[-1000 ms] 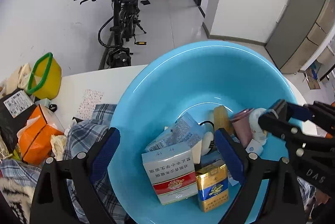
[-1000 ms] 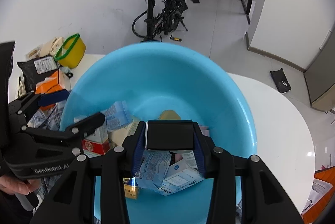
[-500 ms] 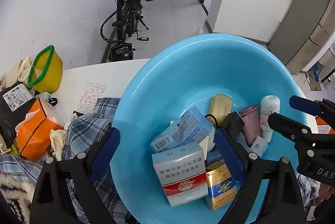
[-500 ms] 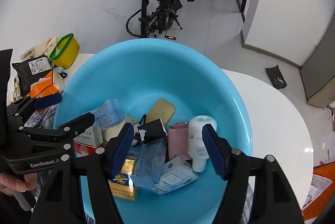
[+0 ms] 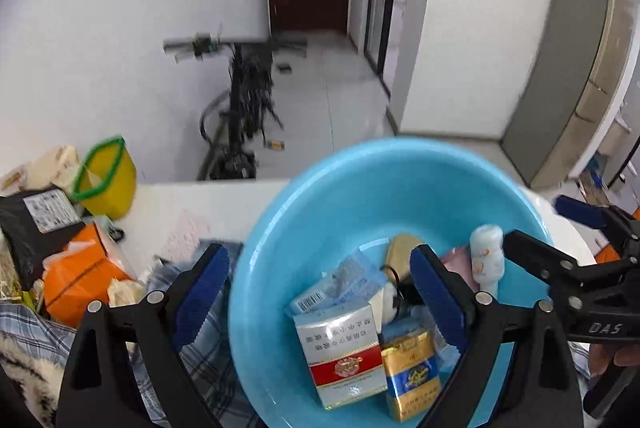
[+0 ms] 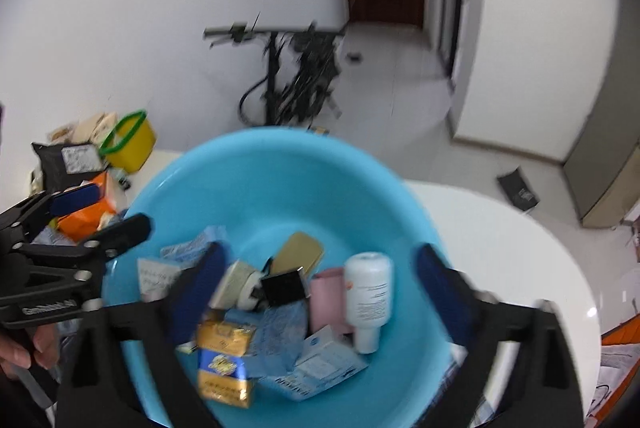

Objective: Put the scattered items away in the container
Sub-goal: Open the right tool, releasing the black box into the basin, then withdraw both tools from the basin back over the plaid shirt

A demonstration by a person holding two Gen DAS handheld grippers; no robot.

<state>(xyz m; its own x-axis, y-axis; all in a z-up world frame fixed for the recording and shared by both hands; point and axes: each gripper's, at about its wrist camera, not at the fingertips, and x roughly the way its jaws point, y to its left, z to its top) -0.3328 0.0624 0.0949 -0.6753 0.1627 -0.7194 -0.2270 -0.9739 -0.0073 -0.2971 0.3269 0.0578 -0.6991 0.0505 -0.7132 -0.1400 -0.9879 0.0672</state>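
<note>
While spread empty, both tools (image 5: 316,292) (image 6: 316,292) above basin (image 6: 260,180).

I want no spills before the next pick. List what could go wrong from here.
1. The white bottle lies loose on top of the pile in the blue basin; a knock might roll it.
2. The left gripper hangs open astride the basin's rim, so lowering it could tip the basin.
3. The plaid cloth lies against the basin beside the orange box; dragging it may shift the basin.

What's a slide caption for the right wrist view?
Open right gripper above the blue basin holding a white bottle, black box and gold pack.
</note>
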